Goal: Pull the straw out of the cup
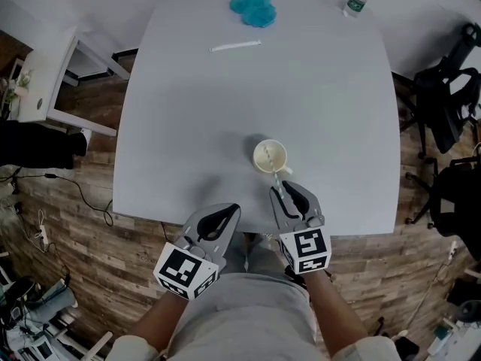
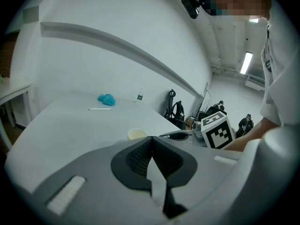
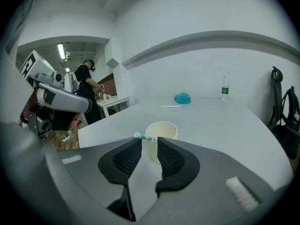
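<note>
**Tongs at the near edge, straw leaning toward the right pair**

Closest to us, at the table's [image 1: 188, 111] near edge, the left tongs [image 2: 151, 142] are closed tip to tip with nothing in them. They hang off to the left of the cup [image 1: 270, 156], farther from it than the other pair. Moving right, the cup stands upright just ahead of the right tongs [image 3: 149, 142]. Its striped straw [image 3: 144, 137] leans out over the rim toward us. Its long axis slants from inside the cup out to the mouth of the right pair, where its free end crosses the gap at the tips. Those jaws stand apart, and their pads do not press on it. We judge the right hand the nearer one: it need only close on that end, then draw back along the slant.
</note>
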Tool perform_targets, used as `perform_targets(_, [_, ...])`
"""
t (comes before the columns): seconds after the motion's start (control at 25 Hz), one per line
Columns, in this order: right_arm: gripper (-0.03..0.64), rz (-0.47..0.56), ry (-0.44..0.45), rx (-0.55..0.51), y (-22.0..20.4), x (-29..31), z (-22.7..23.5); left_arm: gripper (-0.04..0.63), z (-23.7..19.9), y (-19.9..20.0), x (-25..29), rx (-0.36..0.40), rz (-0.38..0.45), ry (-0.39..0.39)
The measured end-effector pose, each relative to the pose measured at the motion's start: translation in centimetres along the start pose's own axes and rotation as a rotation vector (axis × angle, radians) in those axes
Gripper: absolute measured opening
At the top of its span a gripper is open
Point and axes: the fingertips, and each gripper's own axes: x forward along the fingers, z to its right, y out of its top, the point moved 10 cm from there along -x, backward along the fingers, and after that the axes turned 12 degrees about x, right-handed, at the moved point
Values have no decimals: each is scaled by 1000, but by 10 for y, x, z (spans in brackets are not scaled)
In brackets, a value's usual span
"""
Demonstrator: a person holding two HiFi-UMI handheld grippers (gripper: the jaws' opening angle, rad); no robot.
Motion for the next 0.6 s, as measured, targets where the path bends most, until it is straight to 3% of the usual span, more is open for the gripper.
perform_targets(0.36, [101,13,-22,20,2,11,6,20,-6,-3,5,-14,-16,-6])
perform_targets(0.6, [46,34,-47,46,5,13,9,20,-12,-3,6,-18,-17,-4])
